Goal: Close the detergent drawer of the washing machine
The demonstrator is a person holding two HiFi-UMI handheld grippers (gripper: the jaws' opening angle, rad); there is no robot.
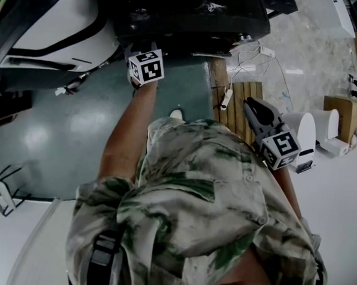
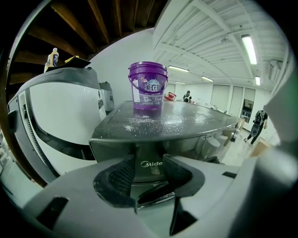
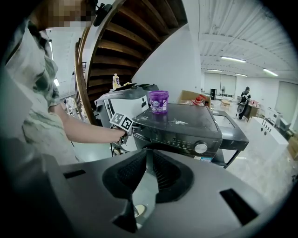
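Note:
The dark grey washing machine [image 1: 188,12] stands ahead of me, with a purple bucket [image 2: 148,86] on its dusty top. My left gripper [image 1: 142,58] reaches to the machine's upper left front corner. In the left gripper view its jaws [image 2: 149,165] stand wide, and the detergent drawer front [image 2: 150,163] with a logo shows between the two pads. I see no pad pressing on it. The right gripper view shows the same reach, with the marker cube [image 3: 121,122] at the machine [image 3: 181,125]. My right gripper [image 1: 250,106] hangs back at my right side, shut and empty [image 3: 146,155].
A white appliance with a dark seal [image 2: 60,116] stands close to the left of the washing machine. A wooden pallet [image 1: 239,102], loose cables [image 1: 251,56], white stands [image 1: 313,130] and a cardboard box [image 1: 341,117] lie to the right. A wooden staircase [image 3: 135,42] rises behind.

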